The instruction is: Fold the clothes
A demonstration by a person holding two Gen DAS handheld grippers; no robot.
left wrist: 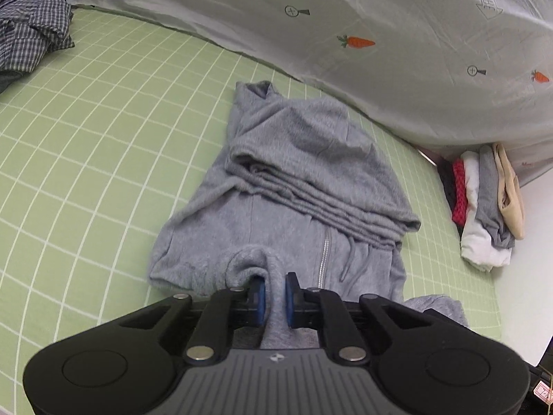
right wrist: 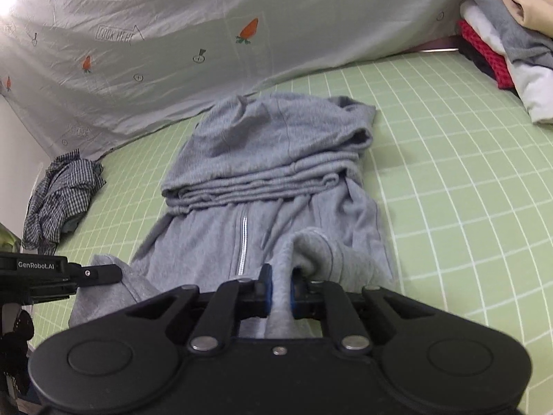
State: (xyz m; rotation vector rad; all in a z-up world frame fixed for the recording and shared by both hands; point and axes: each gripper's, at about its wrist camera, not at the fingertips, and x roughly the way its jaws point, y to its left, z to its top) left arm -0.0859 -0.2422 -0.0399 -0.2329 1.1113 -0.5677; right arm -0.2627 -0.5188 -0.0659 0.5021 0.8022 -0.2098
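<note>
Both tongs (left wrist: 275,297) (right wrist: 280,294) clamp the grey hoodie (left wrist: 293,159); hem apparently hidden.

"GenRobot.AI" on left hand-held gripper (right wrist: 119,274)

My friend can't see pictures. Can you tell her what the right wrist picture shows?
The right tongs pinch a fold of a grey zip hoodie lying partly folded on a green checked sheet. A crumpled checked shirt lies left; stacked clothes sit right.
</note>
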